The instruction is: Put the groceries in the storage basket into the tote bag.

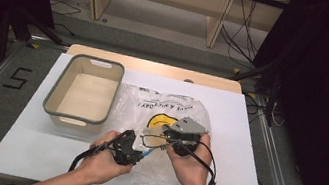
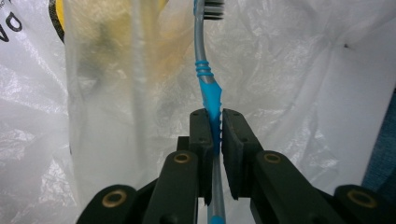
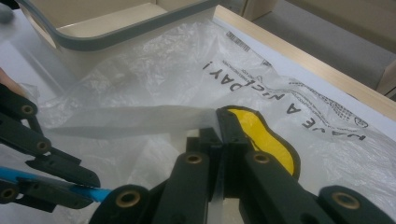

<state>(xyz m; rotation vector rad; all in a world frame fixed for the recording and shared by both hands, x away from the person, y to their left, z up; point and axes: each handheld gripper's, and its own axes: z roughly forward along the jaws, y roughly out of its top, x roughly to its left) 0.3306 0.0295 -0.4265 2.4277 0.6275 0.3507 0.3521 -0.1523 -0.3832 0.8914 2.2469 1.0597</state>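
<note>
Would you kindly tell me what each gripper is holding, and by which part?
The left gripper clamps a blue-and-grey toothbrush by its handle; the right gripper pinches the translucent plastic bag by its edge.

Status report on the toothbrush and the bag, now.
Left gripper shut on blue toothbrush, head toward plastic bag. Right gripper shut on bag's edge. Bin beside, nothing blocking.
</note>
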